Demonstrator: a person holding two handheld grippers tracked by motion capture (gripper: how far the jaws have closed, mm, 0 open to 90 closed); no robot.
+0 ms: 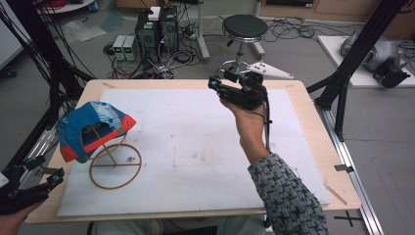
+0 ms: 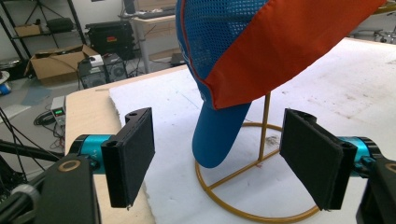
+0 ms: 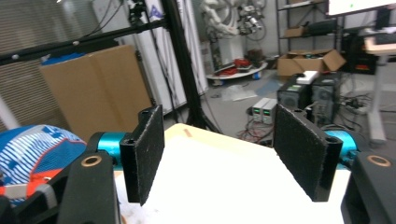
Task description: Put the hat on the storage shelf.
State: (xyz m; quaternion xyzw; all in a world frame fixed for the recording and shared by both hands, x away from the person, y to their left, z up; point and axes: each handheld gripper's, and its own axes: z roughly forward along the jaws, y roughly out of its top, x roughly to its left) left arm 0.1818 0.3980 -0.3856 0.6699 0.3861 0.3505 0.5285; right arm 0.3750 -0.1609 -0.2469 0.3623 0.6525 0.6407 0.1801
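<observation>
High view, item one: we list a blue, white and orange cap [image 1: 93,128] hung on a gold wire stand [image 1: 115,166], whose ring base rests on the white mat [image 1: 195,147] toward the left side of the wooden table [image 1: 313,127]. The cap sits tilted, its open underside turned toward us, with the stand's upright passing up into it.

Item two: the left gripper [image 1: 43,180] at the bottom left corner, held low just off the table's near left edge, near the stand but apart from it. In the left gripper view we see its two black pads [image 2: 133,154] standing wide apart with nothing between them; past the gap hang the cap's orange panel [image 2: 289,42], blue mesh [image 2: 215,28] and blue brim [image 2: 219,135], and below them the stand's ring [image 2: 247,210] on the mat.

Item three: the right gripper [image 1: 220,85], raised over the far middle of the mat in a hand [image 1: 249,122] with a patterned knit sleeve [image 1: 288,196], well apart from the cap. In the right gripper view we note its pads [image 3: 149,149] spread apart and empty, pointing across the table's far corner; the cap [image 3: 32,149] shows at the left edge.

Item four, beyond the table: a black stool [image 1: 244,27], computer towers [image 1: 156,32] and loose cables [image 1: 288,24] on the floor.
</observation>
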